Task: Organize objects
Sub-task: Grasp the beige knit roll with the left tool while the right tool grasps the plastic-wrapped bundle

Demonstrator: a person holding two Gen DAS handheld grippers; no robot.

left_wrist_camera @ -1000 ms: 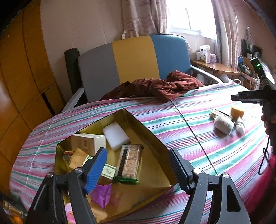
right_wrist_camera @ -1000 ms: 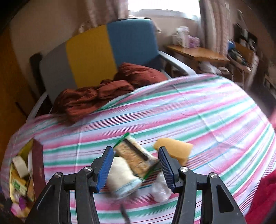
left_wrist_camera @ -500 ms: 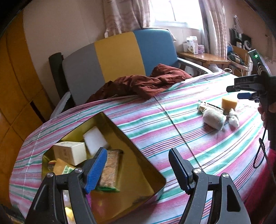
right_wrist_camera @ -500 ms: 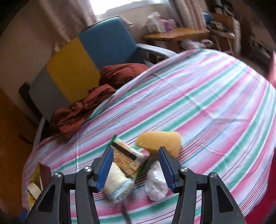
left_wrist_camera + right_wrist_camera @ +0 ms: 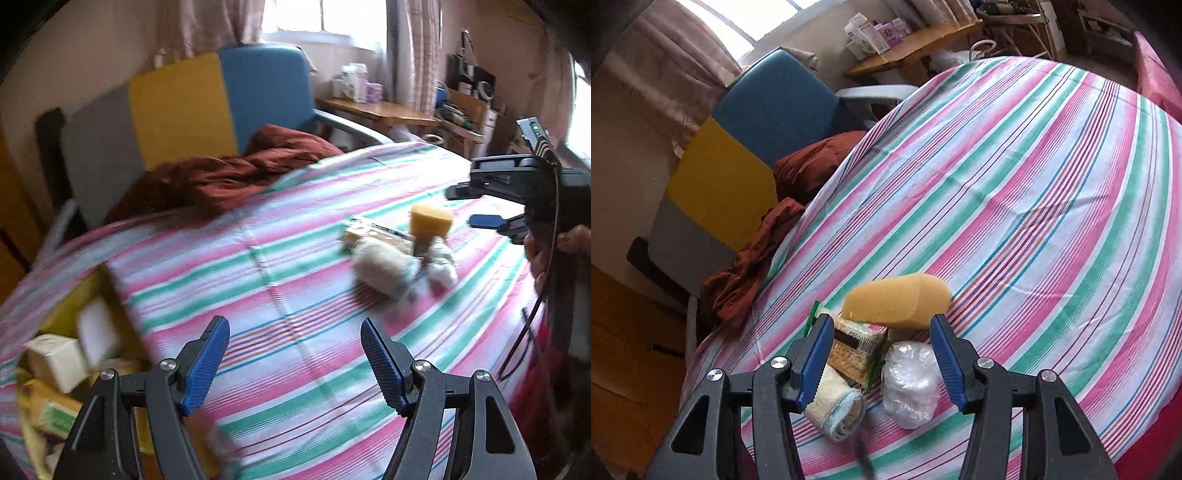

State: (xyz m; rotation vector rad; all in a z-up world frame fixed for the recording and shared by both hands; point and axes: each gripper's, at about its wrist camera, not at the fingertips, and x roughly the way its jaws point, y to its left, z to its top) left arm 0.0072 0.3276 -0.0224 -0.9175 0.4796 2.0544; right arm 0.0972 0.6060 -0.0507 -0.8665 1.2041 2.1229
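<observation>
Striped pink, green and white cloth (image 5: 1015,184) over the surface, a small cluster of things low in the right wrist frame. Yellow sponge (image 5: 897,302) just beyond the tips of the right gripper (image 5: 879,354), jaws apart, nothing clamped. Between those jaws: clear plastic-wrapped bundle (image 5: 910,384) by the right one, snack packet (image 5: 851,349) and rolled cream cloth (image 5: 834,402) by the left one. Left gripper (image 5: 295,362) at frame bottom, jaws apart, empty, over bare stripes; same cluster upper right of them, well apart. Yellow box (image 5: 55,373) with cartons at lower left.
</observation>
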